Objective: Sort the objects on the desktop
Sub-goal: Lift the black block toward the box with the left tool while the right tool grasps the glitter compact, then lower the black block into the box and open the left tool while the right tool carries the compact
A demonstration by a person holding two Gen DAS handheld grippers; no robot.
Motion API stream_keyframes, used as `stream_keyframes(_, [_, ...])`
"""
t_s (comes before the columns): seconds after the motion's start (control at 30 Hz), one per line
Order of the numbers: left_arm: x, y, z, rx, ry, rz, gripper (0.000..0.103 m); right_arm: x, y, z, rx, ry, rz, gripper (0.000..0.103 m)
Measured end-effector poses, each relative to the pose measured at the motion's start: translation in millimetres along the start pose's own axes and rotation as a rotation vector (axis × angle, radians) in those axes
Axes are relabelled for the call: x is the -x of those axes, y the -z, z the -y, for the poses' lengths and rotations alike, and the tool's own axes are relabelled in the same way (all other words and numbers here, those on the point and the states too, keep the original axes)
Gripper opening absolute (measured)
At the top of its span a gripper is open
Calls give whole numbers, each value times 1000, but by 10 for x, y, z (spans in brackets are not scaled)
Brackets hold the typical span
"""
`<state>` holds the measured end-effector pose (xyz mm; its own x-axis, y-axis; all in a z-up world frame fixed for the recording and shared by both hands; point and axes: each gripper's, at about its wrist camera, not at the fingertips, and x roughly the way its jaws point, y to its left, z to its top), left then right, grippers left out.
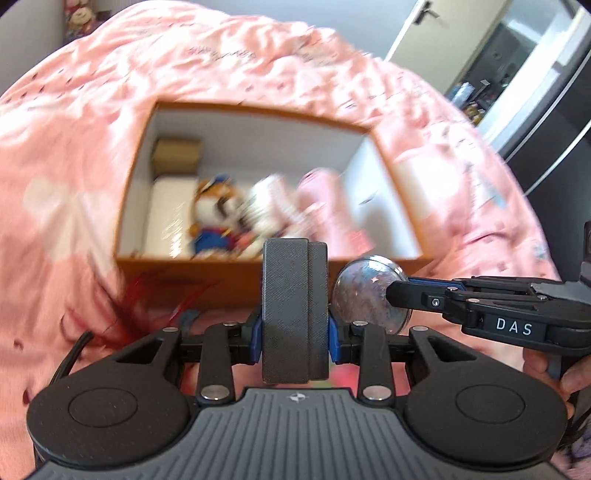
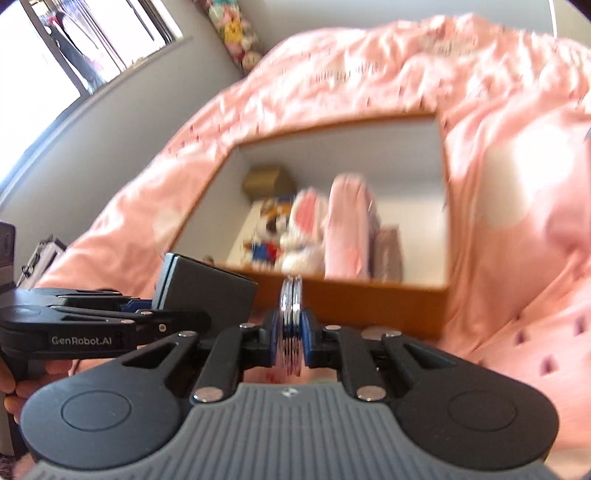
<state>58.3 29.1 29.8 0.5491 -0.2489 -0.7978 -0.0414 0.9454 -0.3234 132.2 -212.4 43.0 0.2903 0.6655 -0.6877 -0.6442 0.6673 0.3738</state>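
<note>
Rumpled pink bedspread (image 1: 258, 74) (bedroom), grey wall (image 2: 122, 122) behind.

box (image 1: 236, 273) contents motion-blurred; plush toys (image 2: 291, 229) indistinct; bedspread (image 1: 258, 74) print unreadable.

I see bright daylight from the tall glass window (image 2: 74, 48); motion blur smears the rumpled pink bedspread (image 1: 240, 74), fisheye edges bending.

Rumpled pink bedspread (image 2: 480, 92), grey wall (image 2: 122, 122), bright daylit window (image 2: 74, 40), open white door (image 1: 417, 29)
</note>
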Motion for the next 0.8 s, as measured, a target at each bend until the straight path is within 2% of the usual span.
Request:
stream_keyframes(0.1, [74,-182,118,-2,74,23,37,251,-115,17,14,29,77,14])
stream_keyframes(0.23, [91,-452,300,-13,130,62,37,531,-288,106,30,107,172,14])
stream_keyframes(0.4, [-182,-770,440,17,198,46,37,603,-451,330,-7,182,234,14])
stream_keyframes(0.63, [-784,-975,518,82,199,-45,37,486,-574,535,-43,233,249,13])
stream_keyframes(0.8, [-1138,-971,515,108,152,-119,37,357,-587,654,-54,240,223,13])
